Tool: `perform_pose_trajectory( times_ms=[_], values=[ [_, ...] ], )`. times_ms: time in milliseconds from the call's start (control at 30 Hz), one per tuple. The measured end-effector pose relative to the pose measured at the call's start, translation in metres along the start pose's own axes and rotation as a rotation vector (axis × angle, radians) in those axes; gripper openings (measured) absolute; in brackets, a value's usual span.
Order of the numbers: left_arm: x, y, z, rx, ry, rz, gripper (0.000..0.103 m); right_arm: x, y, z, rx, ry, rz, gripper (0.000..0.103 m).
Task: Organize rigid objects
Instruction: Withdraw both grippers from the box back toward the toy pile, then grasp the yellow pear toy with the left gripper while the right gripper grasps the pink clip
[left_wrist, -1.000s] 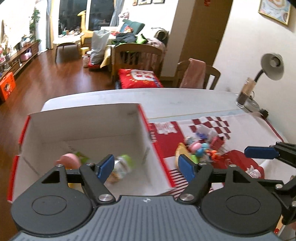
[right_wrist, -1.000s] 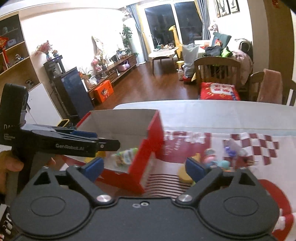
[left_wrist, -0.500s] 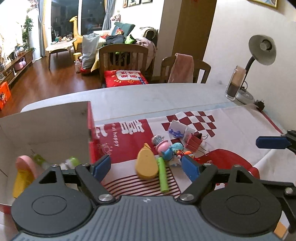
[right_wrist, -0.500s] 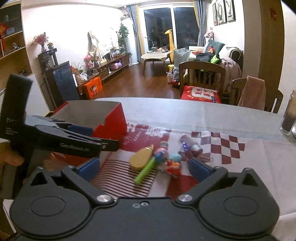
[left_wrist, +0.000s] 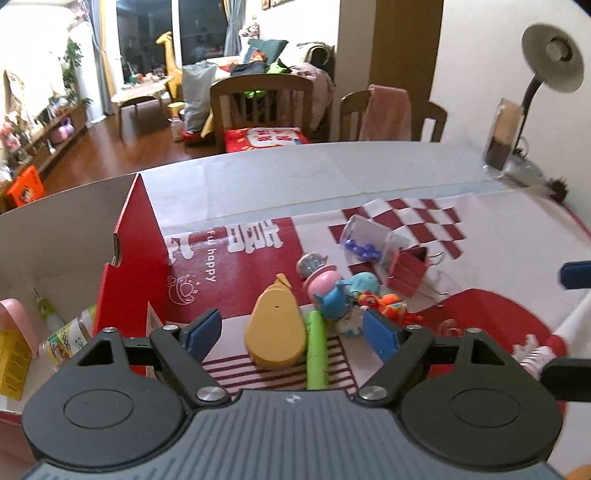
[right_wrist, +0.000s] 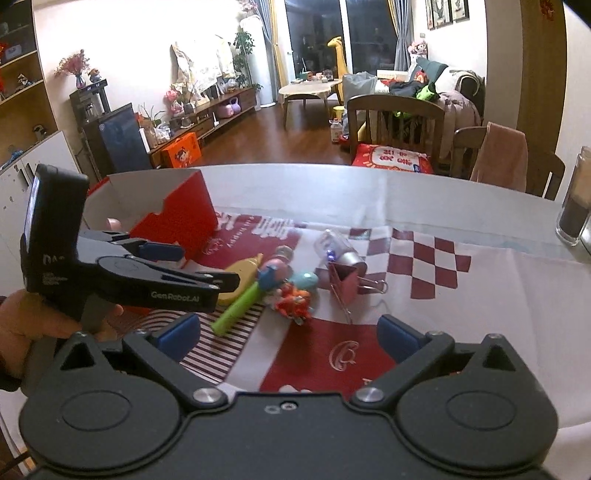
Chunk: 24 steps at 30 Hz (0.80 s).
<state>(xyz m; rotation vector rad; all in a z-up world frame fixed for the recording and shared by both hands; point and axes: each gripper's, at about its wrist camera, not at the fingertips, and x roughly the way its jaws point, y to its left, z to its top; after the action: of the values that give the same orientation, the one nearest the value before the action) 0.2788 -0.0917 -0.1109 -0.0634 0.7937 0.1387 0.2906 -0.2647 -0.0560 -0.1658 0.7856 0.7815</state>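
Fingers: left gripper (left_wrist: 291, 330) has just opened wide, empty, over the yellow toy (left_wrist: 275, 332); right gripper (right_wrist: 288, 338) wide, empty.
Toys: clustered on the counter (right_wrist: 369, 192) beside the box (left_wrist: 129, 258).
Advice: straddle the yellow toy alone, clear of the green pen (left_wrist: 317, 354).

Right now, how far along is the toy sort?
Done: a bottle and a few other items lie in the box. In hand: nothing; left gripper and right gripper are open. Left: the yellow toy, green pen, figures and clips.
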Motion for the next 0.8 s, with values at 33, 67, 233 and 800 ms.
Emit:
perform_pose_trajectory(
  times_ms=[33,67,233,800],
  values=[
    [0.004,-0.001,-0.002,0.002,-0.002,0.012,0.084,0.001,-0.002,-0.001,-0.002,0.004,0.001,0.100],
    [0.008,-0.003,-0.003,0.005,0.000,0.023,0.084,0.003,-0.005,-0.001,-0.002,0.009,0.002,0.100],
    [0.022,-0.003,-0.007,0.009,-0.002,0.072,0.084,0.015,-0.019,-0.002,0.005,0.025,0.002,0.097],
    [0.056,0.010,-0.007,-0.023,0.026,0.118,0.070,0.077,-0.036,0.019,-0.006,0.047,-0.078,0.067]
  ],
)
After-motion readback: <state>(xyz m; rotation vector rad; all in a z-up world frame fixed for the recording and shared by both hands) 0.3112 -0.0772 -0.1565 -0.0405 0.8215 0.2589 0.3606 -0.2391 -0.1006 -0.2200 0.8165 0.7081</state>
